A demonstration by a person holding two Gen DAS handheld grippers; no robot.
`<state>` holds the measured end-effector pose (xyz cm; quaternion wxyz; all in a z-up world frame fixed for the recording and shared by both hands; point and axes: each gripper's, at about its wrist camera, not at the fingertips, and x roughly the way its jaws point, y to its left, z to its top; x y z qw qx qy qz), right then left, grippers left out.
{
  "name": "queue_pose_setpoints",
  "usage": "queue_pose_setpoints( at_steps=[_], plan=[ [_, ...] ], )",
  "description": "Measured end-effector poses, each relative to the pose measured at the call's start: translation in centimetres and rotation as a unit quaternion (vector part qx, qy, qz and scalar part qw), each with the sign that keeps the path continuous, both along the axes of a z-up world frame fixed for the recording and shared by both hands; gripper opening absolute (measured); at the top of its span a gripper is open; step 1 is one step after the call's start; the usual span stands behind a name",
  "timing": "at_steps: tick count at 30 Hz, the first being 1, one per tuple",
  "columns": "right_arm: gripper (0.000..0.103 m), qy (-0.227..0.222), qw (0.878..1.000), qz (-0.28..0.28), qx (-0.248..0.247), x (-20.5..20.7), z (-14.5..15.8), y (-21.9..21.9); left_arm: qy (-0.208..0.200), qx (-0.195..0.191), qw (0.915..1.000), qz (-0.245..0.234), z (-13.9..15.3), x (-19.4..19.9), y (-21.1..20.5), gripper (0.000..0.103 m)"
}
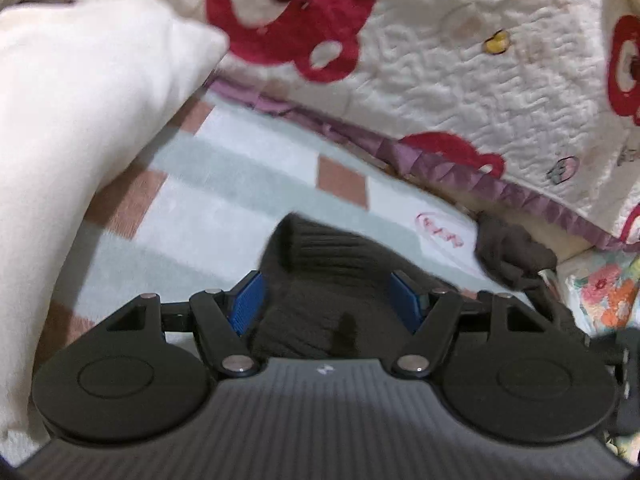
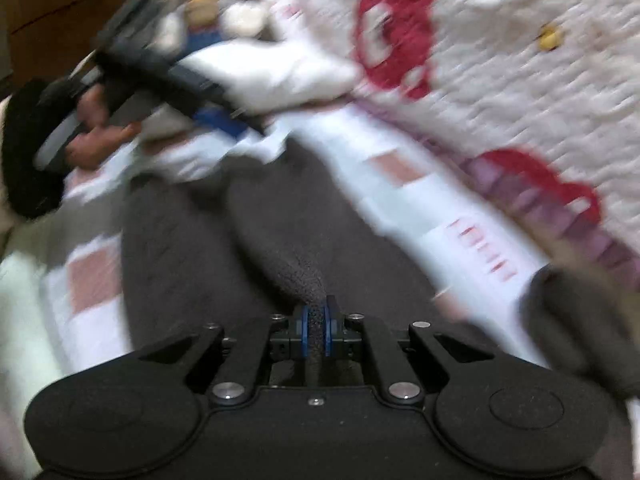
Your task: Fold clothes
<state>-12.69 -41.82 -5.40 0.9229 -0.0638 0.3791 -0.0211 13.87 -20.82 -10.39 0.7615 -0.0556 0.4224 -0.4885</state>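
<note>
The jaws of the left gripper point(image 1: 326, 300) stand wide apart, blue pads on either side of a ribbed edge of a dark brown knitted garment point(image 1: 320, 276) that lies between them without being pinched. The jaws of the right gripper point(image 2: 316, 330) are pressed together on a thin fold of the same garment point(image 2: 192, 248), whose knit bunches up just in front of the pads.

The garment lies spread on a bed sheet point(image 1: 224, 200) of pale green and white checks with pinkish brown squares. Beyond it a cream quilted blanket point(image 1: 460, 80) printed with large red bear faces covers the far part of the bed, edged by a purple pleated frill point(image 1: 460, 168). A small pink oval stamp point(image 1: 440, 230) marks the sheet near that frill.

The left wrist view alone shows a plump white pillow point(image 1: 80, 140) filling its left side, a floral printed cloth point(image 1: 608, 292) at the right edge, and another dark bunch of the knit near the frill.

The right wrist view, heavily blurred, alone shows the person's left hand point(image 2: 96, 132) wrapped around the handle of the other gripper at upper left, with the pillow behind it. Dim brown room surfaces and a jumble of small objects sit at the top left, too smeared to identify.
</note>
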Motion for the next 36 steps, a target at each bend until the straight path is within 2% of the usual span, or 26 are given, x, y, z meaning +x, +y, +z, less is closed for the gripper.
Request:
queue_pose_setpoints(
  at_steps=[4, 8, 12, 16, 20, 22, 25, 26, 27, 29, 32, 33, 35, 36],
  plan=[
    [0.008, -0.060, 0.993, -0.093, -0.043, 1.7, 1.9, -4.2, -0.025, -0.003, 0.9997, 0.001, 0.4, -0.4, -0.2, 0.068],
    [0.008, -0.046, 0.988, -0.121, -0.083, 3.1, -0.7, -6.9, -0.050, 0.034, 0.9981, -0.007, -0.2, -1.0, -1.1, 0.068],
    [0.008, -0.050, 0.986, -0.151, -0.054, 3.0, -2.1, -8.0, -0.097, 0.058, 0.9921, -0.055, 0.0, -3.0, -2.4, 0.069],
    [0.008, -0.073, 0.986, -0.147, -0.041, 2.6, -1.4, -7.8, -0.150, 0.073, 0.9789, -0.118, 0.5, -5.9, -4.1, 0.072],
    [0.007, -0.103, 0.986, -0.124, -0.041, 2.4, 0.2, -7.0, -0.200, 0.088, 0.9596, -0.177, 0.9, -8.6, -5.8, 0.075],
    [0.007, -0.116, 0.986, -0.116, -0.042, 2.4, 1.0, -6.7, -0.221, 0.103, 0.9507, -0.191, 0.9, -9.5, -7.1, 0.079],
    [0.007, -0.135, 0.984, -0.103, -0.045, 2.3, 2.1, -6.4, -0.247, 0.152, 0.9381, -0.190, 0.2, -9.8, -9.4, 0.078],
    [0.006, -0.141, 0.984, -0.099, -0.046, 2.3, 2.4, -6.3, -0.255, 0.166, 0.9335, -0.189, 0.2, -9.6, -10.0, 0.057],
    [0.003, -0.148, 0.983, -0.095, -0.047, 2.3, 2.8, -6.2, -0.263, 0.180, 0.9287, -0.189, 0.2, -9.5, -10.6, 0.014],
    [0.000, -0.162, 0.981, -0.094, -0.051, 2.2, 3.4, -6.3, -0.288, 0.198, 0.9226, -0.164, 0.8, -8.5, -11.6, 0.012],
    [0.003, -0.176, 0.975, -0.121, -0.065, 1.2, 3.8, -7.6, -0.285, 0.185, 0.9340, -0.109, 2.6, -5.2, -12.7, 0.012],
    [0.007, -0.172, 0.975, -0.127, -0.061, 0.5, 3.6, -8.2, -0.290, 0.186, 0.9330, -0.104, 2.9, -4.5, -13.1, 0.012],
    [0.027, -0.148, 0.980, -0.124, -0.037, -1.0, 2.9, -9.7, -0.307, 0.192, 0.9264, -0.104, 3.1, -3.7, -14.0, 0.012],
    [0.045, -0.124, 0.985, -0.116, -0.017, -1.9, 2.2, -10.7, -0.315, 0.194, 0.9230, -0.105, 3.1, -3.6, -14.3, 0.012]
  ],
)
